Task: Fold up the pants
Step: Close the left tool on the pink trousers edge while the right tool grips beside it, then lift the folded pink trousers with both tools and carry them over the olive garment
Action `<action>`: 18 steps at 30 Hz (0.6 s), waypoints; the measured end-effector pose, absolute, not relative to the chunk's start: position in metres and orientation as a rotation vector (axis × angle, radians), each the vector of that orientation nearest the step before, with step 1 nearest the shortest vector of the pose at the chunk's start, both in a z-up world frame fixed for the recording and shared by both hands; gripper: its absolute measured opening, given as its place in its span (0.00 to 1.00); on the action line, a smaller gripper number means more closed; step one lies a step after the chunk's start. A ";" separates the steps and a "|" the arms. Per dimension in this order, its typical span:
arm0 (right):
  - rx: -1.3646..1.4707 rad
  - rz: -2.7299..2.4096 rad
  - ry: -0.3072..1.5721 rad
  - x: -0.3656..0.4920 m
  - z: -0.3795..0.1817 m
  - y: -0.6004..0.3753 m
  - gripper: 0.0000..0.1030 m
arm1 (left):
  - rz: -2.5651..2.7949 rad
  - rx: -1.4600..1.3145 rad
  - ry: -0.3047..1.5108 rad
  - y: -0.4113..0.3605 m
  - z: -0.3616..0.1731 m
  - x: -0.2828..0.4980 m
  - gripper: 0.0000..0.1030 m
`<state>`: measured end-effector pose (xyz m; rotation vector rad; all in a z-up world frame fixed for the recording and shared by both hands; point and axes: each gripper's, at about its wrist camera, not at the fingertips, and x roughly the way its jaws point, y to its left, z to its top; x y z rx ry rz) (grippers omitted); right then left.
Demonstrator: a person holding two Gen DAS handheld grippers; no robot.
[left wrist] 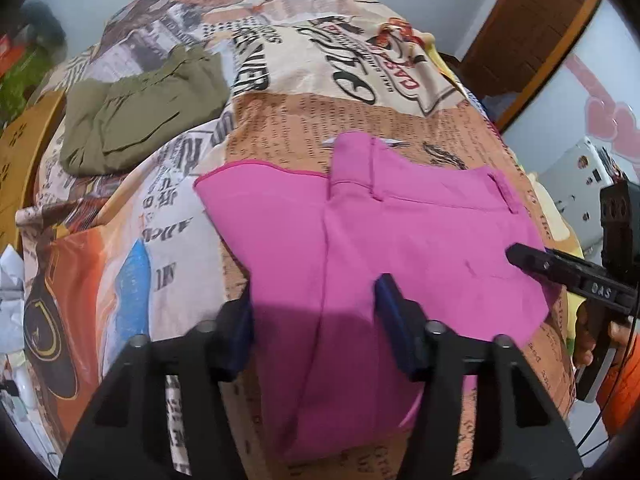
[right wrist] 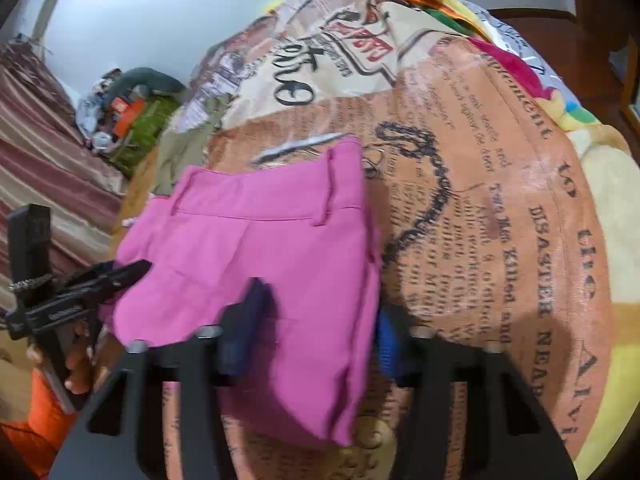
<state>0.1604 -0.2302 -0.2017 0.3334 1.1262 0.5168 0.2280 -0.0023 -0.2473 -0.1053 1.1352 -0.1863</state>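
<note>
The pink pants (left wrist: 384, 248) are laid folded on a sheet (left wrist: 280, 120) printed like old newspapers, with the waistband on the far side. The left gripper (left wrist: 316, 316) is held low over the near part of the pants, and its jaws are spread wide with nothing between them. The right gripper (right wrist: 312, 320) is held over the right edge of the pants; its jaws are also wide, with one blue pad seen above the cloth and the other just past the edge. Nothing is gripped by it. Green pants (left wrist: 140, 116) are seen farther back on the sheet, well apart from the pink pair.
</note>
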 end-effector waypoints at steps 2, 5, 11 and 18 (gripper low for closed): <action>0.307 0.522 1.120 0.161 -0.198 -0.227 0.24 | -0.193 -0.079 1.128 -0.008 -0.245 0.227 0.39; 0.273 0.522 1.108 0.162 -0.192 -0.222 0.16 | -0.192 -0.040 1.111 -0.016 -0.242 0.224 0.28; 0.219 0.533 1.051 0.162 -0.174 -0.216 0.09 | -0.173 -0.029 1.095 -0.014 -0.235 0.223 0.14; 0.153 0.571 0.973 0.162 -0.145 -0.198 0.08 | -0.148 -0.032 1.063 -0.004 -0.224 0.217 0.12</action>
